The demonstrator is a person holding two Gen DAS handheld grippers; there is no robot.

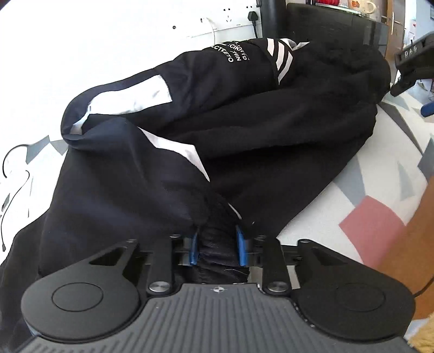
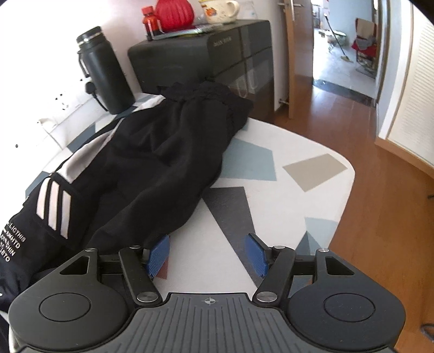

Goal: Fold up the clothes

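Note:
A pair of black track trousers with white side panels, three white stripes and white lettering lies bunched across the patterned table. My left gripper is shut on a gathered black cuff of the trousers, the cloth pinched between its blue pads. In the right wrist view the same trousers stretch from the lower left toward the far cabinet. My right gripper stands open just above the bare tabletop, beside the near edge of the cloth; its left pad is close to the fabric, nothing between the pads.
The table is white with grey, blue and pink shapes; its rounded edge drops to a wooden floor on the right. A black flask and a black cabinet with a red jar and mug stand at the back. Wall sockets lie behind.

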